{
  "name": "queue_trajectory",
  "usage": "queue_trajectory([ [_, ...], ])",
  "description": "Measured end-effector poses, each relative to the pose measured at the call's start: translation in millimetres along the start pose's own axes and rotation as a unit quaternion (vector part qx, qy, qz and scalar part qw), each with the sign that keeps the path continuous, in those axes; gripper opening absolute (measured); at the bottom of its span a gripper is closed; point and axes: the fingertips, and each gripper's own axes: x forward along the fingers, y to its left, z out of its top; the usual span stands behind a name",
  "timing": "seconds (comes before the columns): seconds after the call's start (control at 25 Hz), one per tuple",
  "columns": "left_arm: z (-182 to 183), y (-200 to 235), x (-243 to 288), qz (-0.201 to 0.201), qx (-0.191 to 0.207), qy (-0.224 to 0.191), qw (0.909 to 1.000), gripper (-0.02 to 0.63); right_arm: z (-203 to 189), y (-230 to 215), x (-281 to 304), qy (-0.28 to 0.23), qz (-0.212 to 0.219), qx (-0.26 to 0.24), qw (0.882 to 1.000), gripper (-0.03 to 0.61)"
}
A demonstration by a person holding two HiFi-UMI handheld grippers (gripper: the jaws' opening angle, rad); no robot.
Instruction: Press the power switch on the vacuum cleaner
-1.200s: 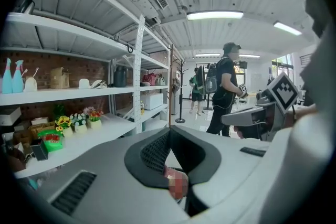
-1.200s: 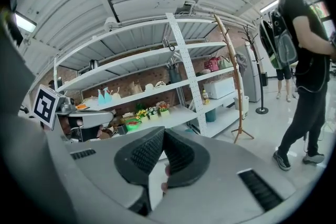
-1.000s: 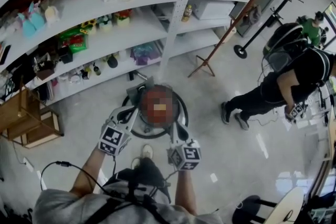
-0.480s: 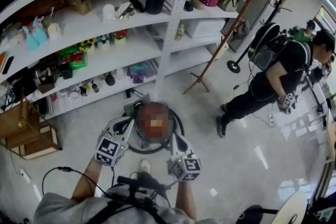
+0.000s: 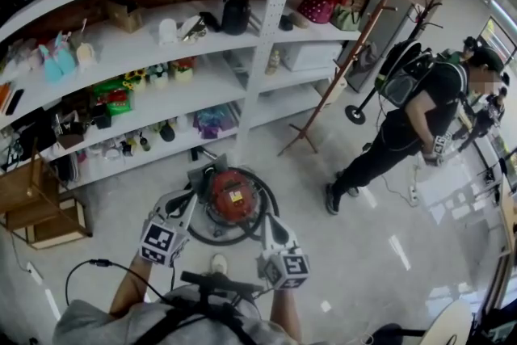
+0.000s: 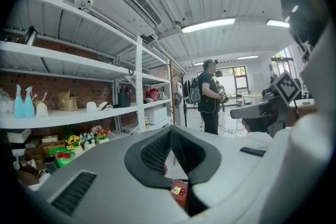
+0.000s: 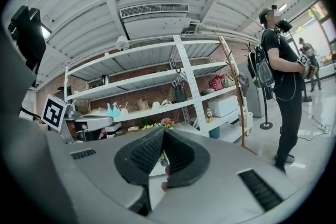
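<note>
Head camera has tipped up over the last second: more of the top shelf shows, and the red round vacuum cleaner (image 5: 233,196) sits lower in the head view, with both grippers keeping their posts beside it. Nearest the wearer, the left gripper (image 5: 184,200) hangs just left of the vacuum and the right gripper (image 5: 270,222) just off its near-right edge; contact not clear. On each, the black ribbed pads meet at the tips, closed on nothing. Vacuum stands on the pale glossy floor (image 5: 121,174), a yellow label on top; power switch not made out. Behind the vacuum, long white curved shelving (image 5: 242,105) holds small clutter, and a white perforated post (image 5: 271,20) rises. A brown wooden coat stand (image 5: 355,44) leans far right of the vacuum. Right of the vacuum, well apart, a person in black with a backpack (image 5: 412,113) is mid-stride.
</note>
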Motion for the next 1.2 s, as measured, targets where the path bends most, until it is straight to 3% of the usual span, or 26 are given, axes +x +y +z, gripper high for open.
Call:
queue_trajectory([
  [1.2, -2, 10, -3, 0.022, -0.010, 0.002, 0.9997, 0.006, 0, 3, 5, 0.007, 0.008, -0.025, 1.000, 0.012],
])
